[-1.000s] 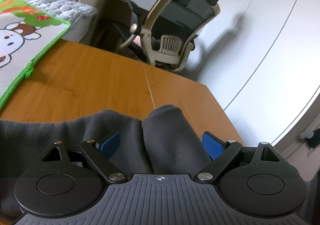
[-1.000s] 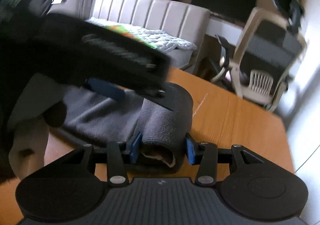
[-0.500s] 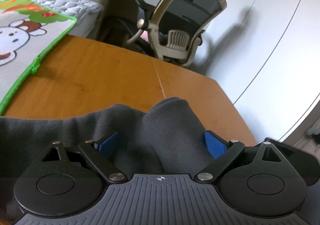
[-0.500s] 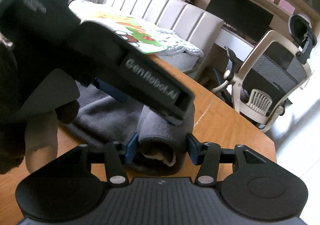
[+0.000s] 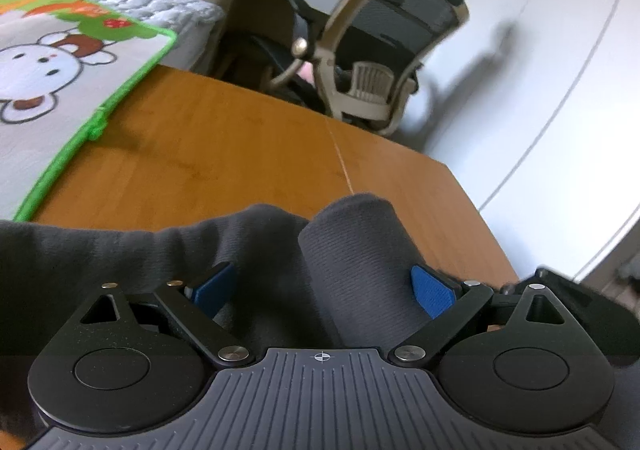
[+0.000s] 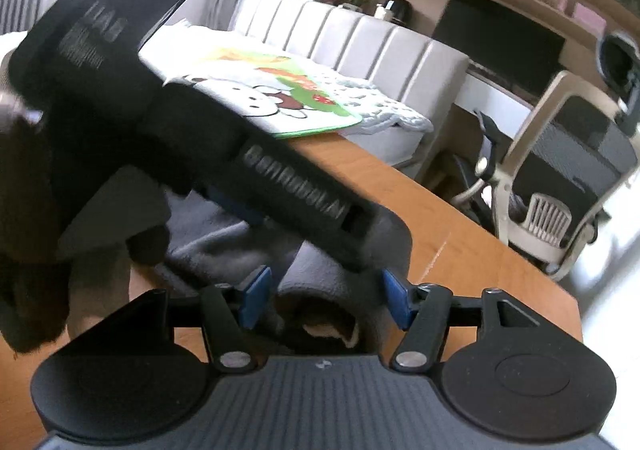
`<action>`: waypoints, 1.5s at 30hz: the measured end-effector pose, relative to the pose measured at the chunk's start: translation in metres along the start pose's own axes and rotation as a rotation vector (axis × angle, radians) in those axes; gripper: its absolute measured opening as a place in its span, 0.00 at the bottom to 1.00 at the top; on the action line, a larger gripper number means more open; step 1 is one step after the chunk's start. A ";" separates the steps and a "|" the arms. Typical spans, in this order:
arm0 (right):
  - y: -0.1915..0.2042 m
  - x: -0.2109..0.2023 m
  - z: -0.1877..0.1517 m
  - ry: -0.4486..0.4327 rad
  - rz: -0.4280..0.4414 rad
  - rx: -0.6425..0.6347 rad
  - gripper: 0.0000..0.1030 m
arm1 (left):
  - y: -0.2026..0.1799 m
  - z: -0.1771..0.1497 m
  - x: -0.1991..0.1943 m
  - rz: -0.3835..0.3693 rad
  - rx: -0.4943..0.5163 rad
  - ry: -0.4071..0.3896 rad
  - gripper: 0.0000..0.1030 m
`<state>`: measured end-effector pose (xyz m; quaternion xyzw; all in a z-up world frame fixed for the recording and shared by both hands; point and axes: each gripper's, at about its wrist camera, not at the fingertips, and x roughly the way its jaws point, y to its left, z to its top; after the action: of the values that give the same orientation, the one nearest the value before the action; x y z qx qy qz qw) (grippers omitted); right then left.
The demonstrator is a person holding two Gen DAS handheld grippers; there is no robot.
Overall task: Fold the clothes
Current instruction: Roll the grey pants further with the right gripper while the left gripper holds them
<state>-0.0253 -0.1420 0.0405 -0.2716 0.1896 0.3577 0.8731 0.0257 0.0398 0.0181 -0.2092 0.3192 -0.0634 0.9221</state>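
Observation:
A dark grey garment (image 5: 240, 250) lies bunched on the wooden table (image 5: 240, 154). Its ribbed cuff (image 5: 360, 250) sticks up as a rolled tube. My left gripper (image 5: 322, 288) is open, its blue pads (image 5: 432, 290) wide apart on either side of the cuff and the fabric beside it. In the right wrist view the same cuff (image 6: 316, 270) faces me end-on. My right gripper (image 6: 326, 300) stands open around it, with a small gap at each pad. The left gripper's black body (image 6: 280, 178) crosses above the cloth, held by a dark-gloved hand (image 6: 32, 290).
A cartoon-print mat with a green border (image 5: 60, 90) covers the table's far left. Beyond the table stand a mesh office chair (image 5: 392, 50), a padded headboard (image 6: 360, 38) and a white wall. The table's right edge (image 5: 480, 218) is close to the cuff.
My right gripper's pads have spread apart and let go of the cuff. The left gripper keeps the same wide opening and has tilted a little over the cloth.

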 end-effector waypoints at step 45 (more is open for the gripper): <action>-0.088 0.030 -0.044 0.010 0.315 0.751 0.46 | -0.006 -0.004 0.015 -0.027 0.017 0.055 1.00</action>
<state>0.0533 -0.2060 0.0198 0.0969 0.3506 0.3916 0.8452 0.0356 0.0294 0.0093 -0.2040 0.3413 -0.0842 0.9137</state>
